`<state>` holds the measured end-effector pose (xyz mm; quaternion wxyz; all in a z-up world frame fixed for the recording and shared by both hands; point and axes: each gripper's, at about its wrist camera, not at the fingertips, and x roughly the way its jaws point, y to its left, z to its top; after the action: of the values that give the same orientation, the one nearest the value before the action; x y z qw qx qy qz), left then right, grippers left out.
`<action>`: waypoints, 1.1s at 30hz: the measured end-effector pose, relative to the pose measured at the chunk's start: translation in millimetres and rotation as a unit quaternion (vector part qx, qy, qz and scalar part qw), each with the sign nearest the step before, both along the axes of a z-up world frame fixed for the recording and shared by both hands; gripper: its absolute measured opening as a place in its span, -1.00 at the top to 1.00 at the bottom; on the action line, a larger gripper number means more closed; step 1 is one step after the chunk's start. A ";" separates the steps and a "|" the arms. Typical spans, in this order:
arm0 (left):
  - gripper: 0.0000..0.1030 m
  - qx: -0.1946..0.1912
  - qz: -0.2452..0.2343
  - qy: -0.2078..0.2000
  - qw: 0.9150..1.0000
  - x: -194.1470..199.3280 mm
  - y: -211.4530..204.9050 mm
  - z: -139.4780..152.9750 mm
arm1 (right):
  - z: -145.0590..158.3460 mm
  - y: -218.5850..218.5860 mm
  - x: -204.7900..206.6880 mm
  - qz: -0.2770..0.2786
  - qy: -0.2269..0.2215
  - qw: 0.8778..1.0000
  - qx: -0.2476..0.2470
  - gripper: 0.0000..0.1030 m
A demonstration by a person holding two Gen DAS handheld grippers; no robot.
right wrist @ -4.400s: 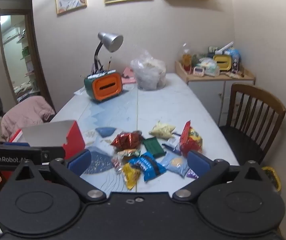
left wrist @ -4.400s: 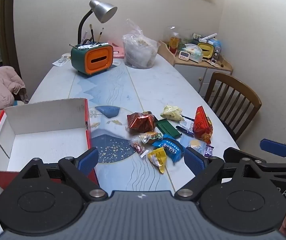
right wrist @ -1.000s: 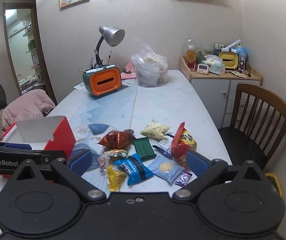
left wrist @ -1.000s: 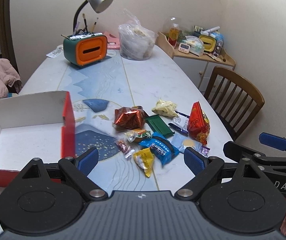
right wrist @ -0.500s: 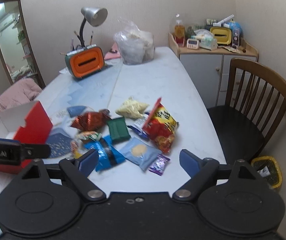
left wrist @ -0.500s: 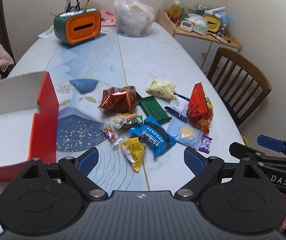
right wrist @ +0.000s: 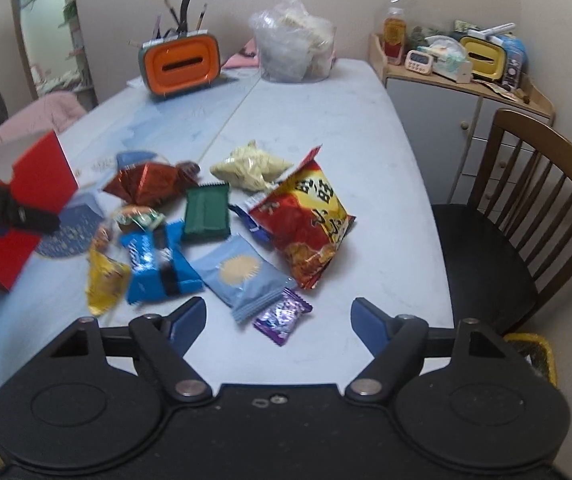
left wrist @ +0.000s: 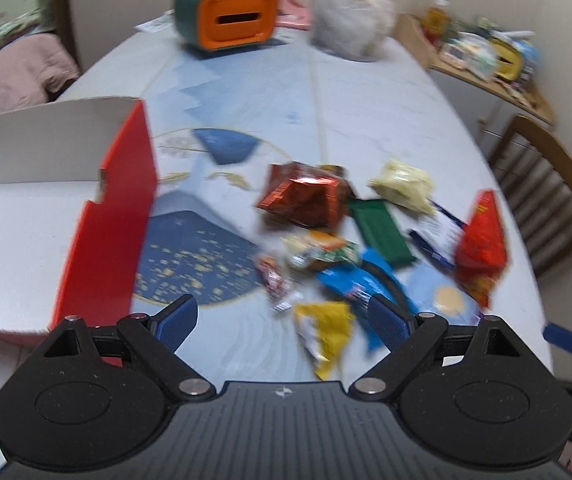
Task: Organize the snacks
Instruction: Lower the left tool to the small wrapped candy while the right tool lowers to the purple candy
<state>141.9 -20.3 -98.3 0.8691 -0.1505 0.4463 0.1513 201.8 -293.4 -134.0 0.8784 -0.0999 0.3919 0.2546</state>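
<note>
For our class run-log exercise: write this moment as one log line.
stage: approach | left gripper: open, empty | right gripper: closing, nothing between jaws | snacks: loose on table | red box: empty

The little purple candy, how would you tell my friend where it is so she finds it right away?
Look at the pile of snacks on the pale table. At the pile's near edge, beside the light blue cookie packet, lies the purple candy. It is the smallest wrapper there and the only shiny purple one.
</note>
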 end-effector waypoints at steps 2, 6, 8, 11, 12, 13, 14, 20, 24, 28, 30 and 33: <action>-0.80 0.006 0.013 0.008 1.000 6.7 7.1 -6.8 | -9.7 1.4 7.5 0.008 0.004 1.000 -0.009 -0.48; -0.71 0.006 0.038 0.027 0.999 18.1 20.4 -19.0 | -26.6 4.4 20.1 0.025 0.018 0.999 -0.017 -0.36; -0.71 0.013 0.044 0.032 0.998 21.8 23.6 -24.2 | -30.5 6.3 24.2 0.036 0.020 0.999 -0.021 -0.32; -0.71 0.016 0.048 0.041 0.998 28.0 26.9 -32.7 | -33.6 8.6 27.4 0.049 0.021 0.998 -0.022 -0.29; -0.70 0.016 0.049 0.043 0.998 30.2 27.8 -35.4 | -34.7 9.7 28.2 0.054 0.022 0.998 -0.023 -0.27; -0.70 0.014 0.049 0.044 0.998 32.7 28.7 -38.5 | -35.9 10.9 28.9 0.058 0.023 0.998 -0.025 -0.24; -0.70 0.011 0.046 0.045 0.998 35.7 29.4 -41.5 | -37.0 11.9 29.8 0.062 0.024 0.997 -0.026 -0.22; -0.57 0.012 0.030 0.057 0.998 49.5 26.7 -56.9 | -41.5 17.5 31.6 0.073 0.025 0.996 -0.033 -0.12; -0.46 0.010 0.027 0.062 0.998 55.9 27.4 -63.7 | -43.2 20.2 31.8 0.076 0.022 0.996 -0.036 -0.06; -0.31 0.011 0.013 0.065 0.998 60.4 23.0 -68.9 | -44.0 19.5 31.6 0.073 0.016 0.996 -0.038 -0.03; -0.23 0.009 0.010 0.064 0.998 61.6 20.5 -70.5 | -43.8 19.6 31.3 0.074 0.015 0.996 -0.040 -0.02; -0.10 0.010 0.004 0.057 0.998 62.3 17.7 -70.4 | -43.4 20.6 29.8 0.076 0.011 0.996 -0.044 0.08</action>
<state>204.2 -2.5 -168.7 0.8428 -0.1349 0.4935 0.1672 231.6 -272.8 -177.3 0.8471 -0.1649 0.4033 0.3044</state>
